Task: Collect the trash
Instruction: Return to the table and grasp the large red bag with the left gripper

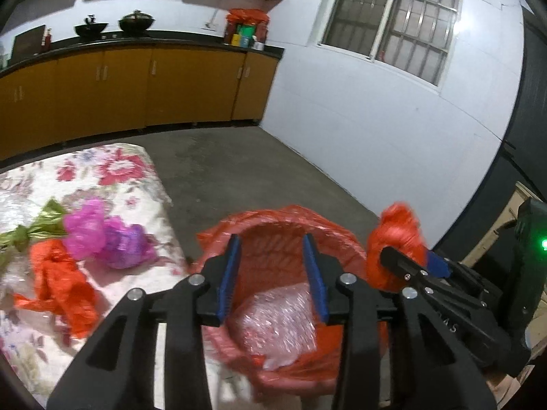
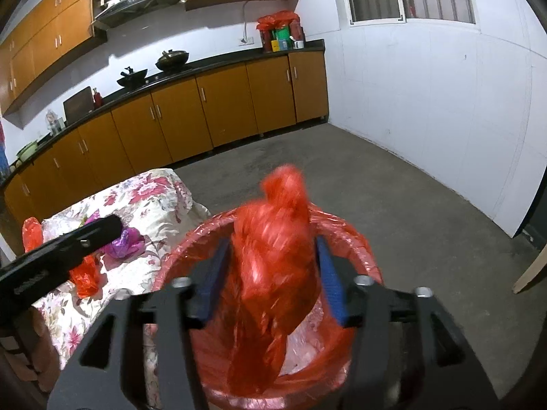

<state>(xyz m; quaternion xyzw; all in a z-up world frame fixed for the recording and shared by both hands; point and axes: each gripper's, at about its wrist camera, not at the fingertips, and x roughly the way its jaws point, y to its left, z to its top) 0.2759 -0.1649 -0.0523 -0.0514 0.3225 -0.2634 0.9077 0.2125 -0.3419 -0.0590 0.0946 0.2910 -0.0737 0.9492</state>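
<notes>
A bin lined with a red bag (image 1: 273, 225) (image 2: 345, 229) stands on the floor beside the table. Clear crumpled plastic (image 1: 277, 321) lies inside it. My left gripper (image 1: 273, 273) is open and empty above the bin's mouth. My right gripper (image 2: 273, 280) (image 1: 407, 263) holds a crumpled red plastic bag (image 2: 273, 259) (image 1: 396, 235) between its fingers over the bin; the bag is blurred. On the floral tablecloth (image 1: 112, 171) lie a purple wrapper (image 1: 102, 235), another red bag (image 1: 61, 273) and a green wrapper (image 1: 37, 225).
Yellow-brown kitchen cabinets (image 2: 205, 116) with a black counter and pots (image 2: 171, 59) run along the far wall. A white wall with a barred window (image 1: 393, 20) is on the right. Bare concrete floor (image 2: 410, 205) lies beyond the bin.
</notes>
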